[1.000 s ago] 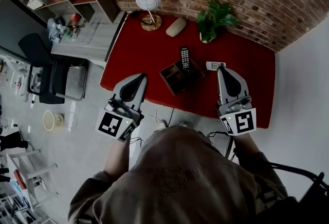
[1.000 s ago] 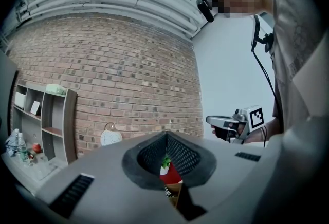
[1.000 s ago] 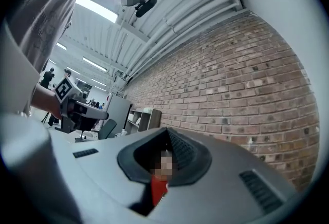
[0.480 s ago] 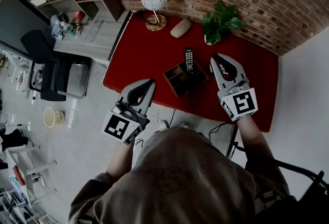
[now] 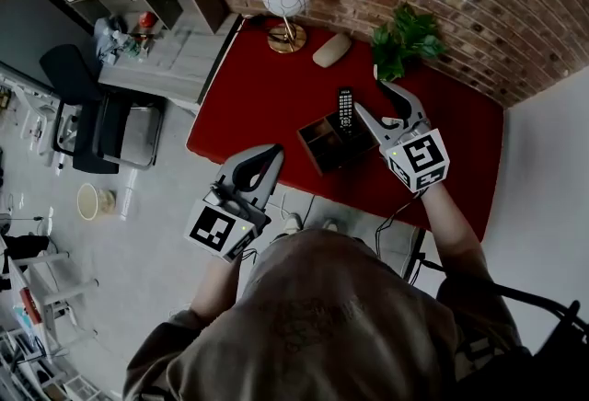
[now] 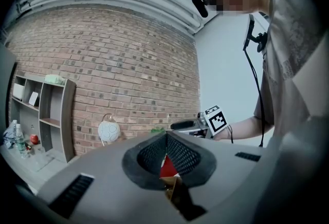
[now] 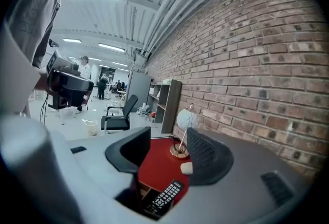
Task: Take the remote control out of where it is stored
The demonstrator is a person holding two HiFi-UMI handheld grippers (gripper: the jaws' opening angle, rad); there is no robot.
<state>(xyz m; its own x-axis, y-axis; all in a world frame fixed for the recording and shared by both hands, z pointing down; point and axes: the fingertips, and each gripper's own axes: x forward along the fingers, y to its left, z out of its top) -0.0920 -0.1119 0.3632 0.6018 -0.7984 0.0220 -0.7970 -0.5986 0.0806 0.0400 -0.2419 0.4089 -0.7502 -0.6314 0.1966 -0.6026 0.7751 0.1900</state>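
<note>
You are holding your right hand-held gripper [image 5: 375,101] over the middle of the red table [image 5: 262,105]. Its jaws are standing wide, having just been opening, and they are pressing on nothing. The black remote control with grey buttons [image 5: 345,107] is showing just below the gap between them, untouched. It is sitting propped in the brown wooden compartment box [image 5: 322,142], its upper end sticking out past the box's far rim toward the brick wall. Your left hand-held gripper [image 5: 270,154] is hovering at the table's near edge, apart from the box, its jaws closed together and gripping nothing.
</note>
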